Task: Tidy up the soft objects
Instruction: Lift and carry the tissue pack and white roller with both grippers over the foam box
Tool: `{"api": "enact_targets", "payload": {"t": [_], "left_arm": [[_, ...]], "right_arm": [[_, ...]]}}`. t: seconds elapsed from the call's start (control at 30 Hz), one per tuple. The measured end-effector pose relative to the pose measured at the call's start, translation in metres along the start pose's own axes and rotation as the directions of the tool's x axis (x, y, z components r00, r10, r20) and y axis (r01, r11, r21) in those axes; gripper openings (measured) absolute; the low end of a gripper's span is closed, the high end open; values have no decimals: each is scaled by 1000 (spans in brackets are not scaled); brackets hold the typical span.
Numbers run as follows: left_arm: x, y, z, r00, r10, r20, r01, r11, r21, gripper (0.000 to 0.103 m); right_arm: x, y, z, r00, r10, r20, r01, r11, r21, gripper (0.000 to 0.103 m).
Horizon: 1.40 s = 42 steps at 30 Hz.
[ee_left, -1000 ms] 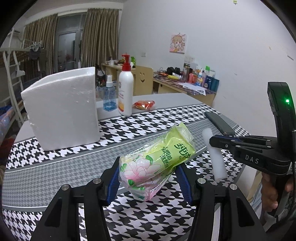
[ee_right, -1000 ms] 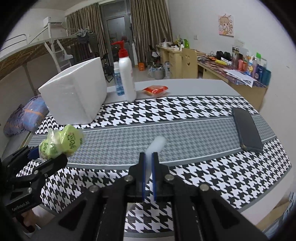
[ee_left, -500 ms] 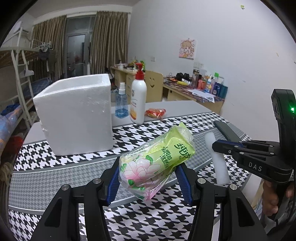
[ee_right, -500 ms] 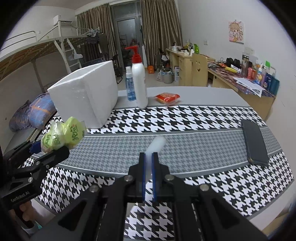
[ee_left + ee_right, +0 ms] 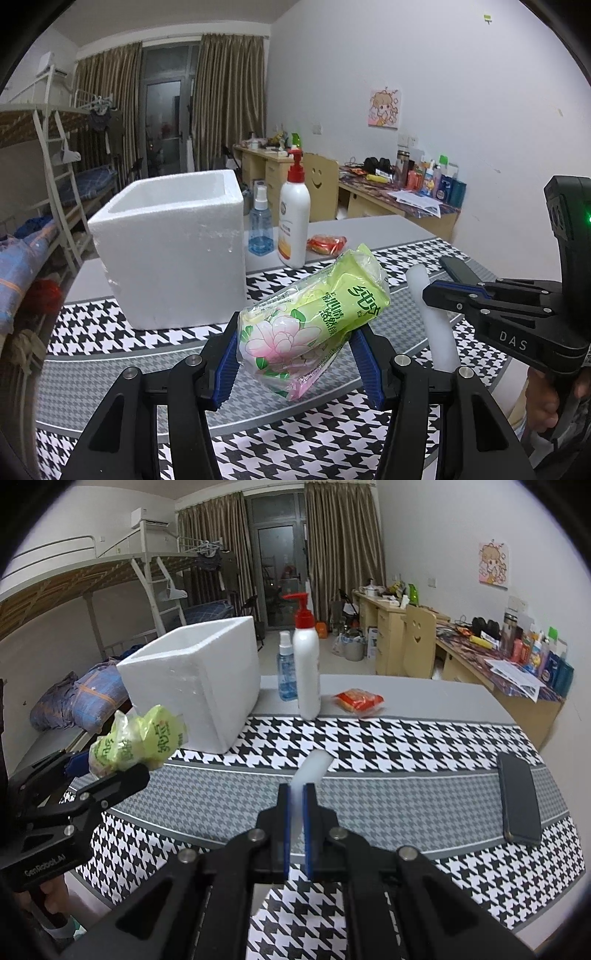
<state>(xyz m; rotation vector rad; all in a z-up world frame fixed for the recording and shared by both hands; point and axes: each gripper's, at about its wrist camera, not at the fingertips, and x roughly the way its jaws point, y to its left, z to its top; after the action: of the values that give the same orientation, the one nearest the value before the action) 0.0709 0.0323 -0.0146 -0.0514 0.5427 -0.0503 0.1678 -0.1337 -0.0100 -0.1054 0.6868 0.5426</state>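
Soft green flower-printed tissue pack (image 5: 314,325) sits pinched in the left gripper (image 5: 295,354), white foam stick (image 5: 308,775) pinched in the right gripper (image 5: 295,827), both raised, presumably for the open white styrofoam box (image 5: 173,251) at eleven o'clock.

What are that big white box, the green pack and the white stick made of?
The white box looks like expanded polystyrene foam: matte, grainy thick walls with crumbly edges. The green tissue pack in the left claw seems wrapped in thin glossy plastic film, crinkled and partly see-through. The white stick in the right claw looks like soft, matte, slightly translucent foam, though I can't be sure.
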Motion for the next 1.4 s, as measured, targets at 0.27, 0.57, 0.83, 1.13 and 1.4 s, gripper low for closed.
{"api": "enact_targets", "payload": {"t": [0.27, 0.57, 0.83, 1.13, 1.4], "left_arm": [[-1, 5, 6, 1000, 19, 12, -19, 1000, -4, 57], [-2, 11, 12, 999, 47, 18, -47, 999, -23, 57], [4, 13, 22, 998, 68, 13, -68, 997, -22, 57], [11, 14, 35, 994, 103, 21, -103, 995, -15, 57], [13, 19, 41, 991, 128, 31, -128, 992, -2, 57]], "right_arm": [[-2, 7, 9, 1000, 12, 24, -12, 1000, -27, 8], [-3, 16, 19, 999, 32, 38, -30, 998, -57, 8], [-4, 23, 28, 997, 49, 55, -45, 996, -74, 8], [-2, 29, 42, 996, 58, 74, -52, 995, -88, 8], [-1, 33, 52, 995, 58, 83, -50, 994, -100, 8]]}}
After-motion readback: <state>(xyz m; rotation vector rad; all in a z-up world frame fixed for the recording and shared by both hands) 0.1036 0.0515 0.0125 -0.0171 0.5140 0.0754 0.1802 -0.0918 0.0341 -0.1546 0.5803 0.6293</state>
